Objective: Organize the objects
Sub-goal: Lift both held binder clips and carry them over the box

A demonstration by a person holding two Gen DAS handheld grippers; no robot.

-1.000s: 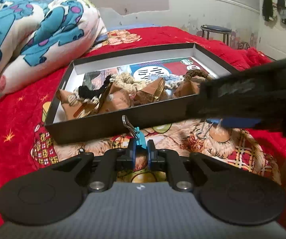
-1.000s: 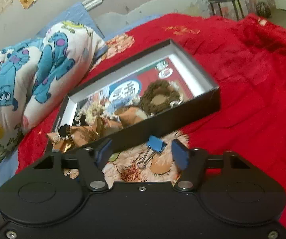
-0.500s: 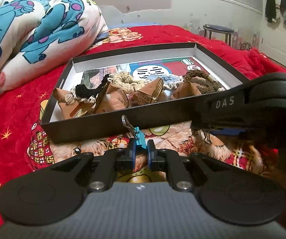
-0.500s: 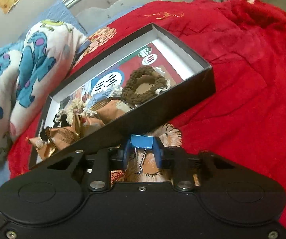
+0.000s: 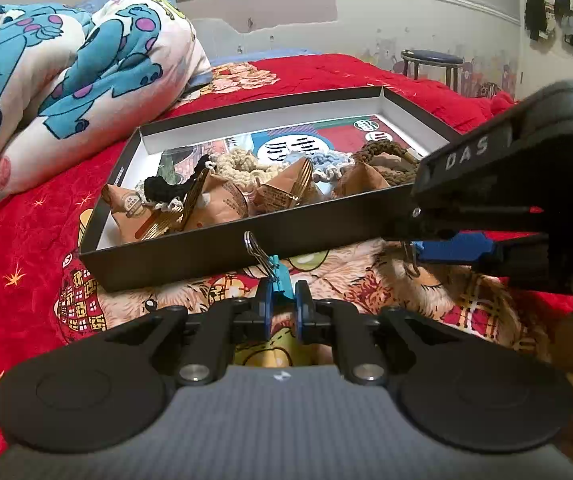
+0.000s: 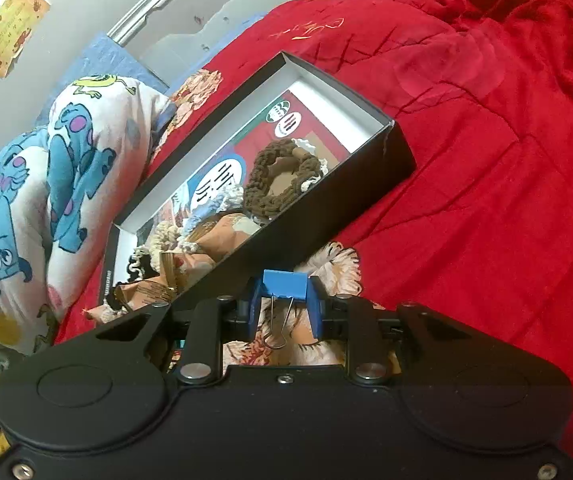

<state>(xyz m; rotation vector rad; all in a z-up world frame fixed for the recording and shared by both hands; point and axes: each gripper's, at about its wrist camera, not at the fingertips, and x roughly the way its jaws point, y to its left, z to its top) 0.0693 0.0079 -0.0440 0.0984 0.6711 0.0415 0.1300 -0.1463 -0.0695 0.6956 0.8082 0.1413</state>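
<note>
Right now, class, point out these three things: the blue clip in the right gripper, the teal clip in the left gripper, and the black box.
blue clip (image 6: 285, 289), right wrist view, on its blue body.
teal clip (image 5: 280, 278), left wrist view, on its teal body.
black box (image 5: 222, 254), left wrist view, on its near outer wall.

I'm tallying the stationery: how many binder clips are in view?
2. A light blue binder clip is pinched in the left tongs; a darker blue binder clip is clamped in the right tongs. Others may be hidden under the clutter in the box.
</note>
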